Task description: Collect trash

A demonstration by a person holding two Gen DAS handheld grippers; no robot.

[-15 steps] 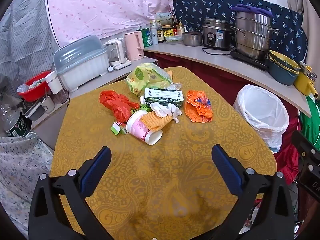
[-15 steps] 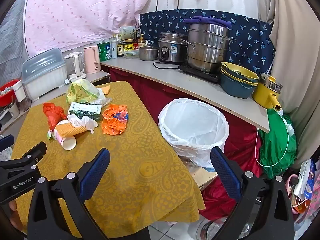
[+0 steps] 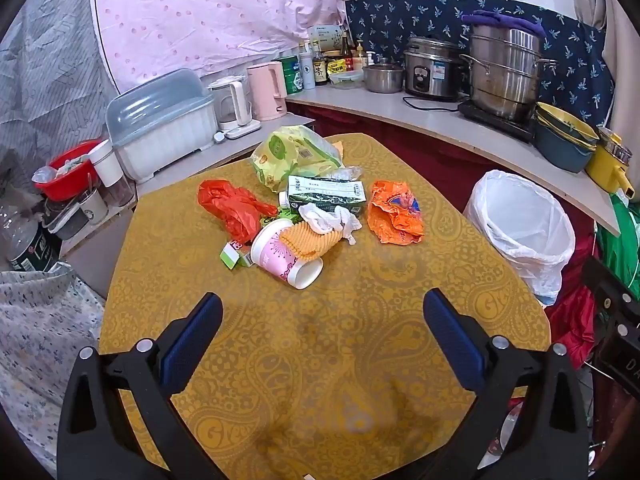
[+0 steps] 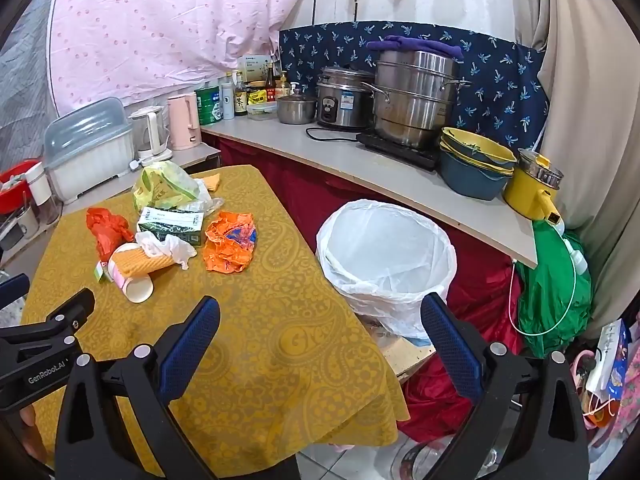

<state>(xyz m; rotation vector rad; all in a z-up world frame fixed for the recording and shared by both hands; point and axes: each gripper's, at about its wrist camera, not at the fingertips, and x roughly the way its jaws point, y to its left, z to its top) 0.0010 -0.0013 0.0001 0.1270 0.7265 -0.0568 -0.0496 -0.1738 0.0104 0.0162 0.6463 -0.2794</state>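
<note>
Surface: small table under a mustard-yellow paisley cloth, corners rounded. Behind it, a pale L-shaped counter over a dark red skirt; a navy leaf-print cloth and a pink dotted sheet hang behind the counter

Trash sits clustered on the table's far half, at 12 o'clock from the left gripper and 10 o'clock from the right gripper

Count of trash:
- 1 pink paper cup, on its side, a ridged orange sleeve and white tissue stuffed in its mouth
- 1 red plastic bag, at 9 o'clock of the cup cluster
- 1 orange wrapper, crumpled, at 3 o'clock of the cluster
- 1 green-and-white carton, printing too small to read
- 1 yellow-green bag, at the far edge
- 1 small green box touching the cup

Bin: 1 round bin with white liner, on the floor just beside the table's right edge, at 1 o'clock from the right gripper

Counter count: 1 stacked steel steamer, 1 rice cooker, 1 pink kettle, 1 yellow pot

Writing: "GenRobot.AI" on the left gripper's black body, seen in the right wrist view

Both grippers: jaws spread wide, nothing between the blue pads, both clear of the trash
</note>
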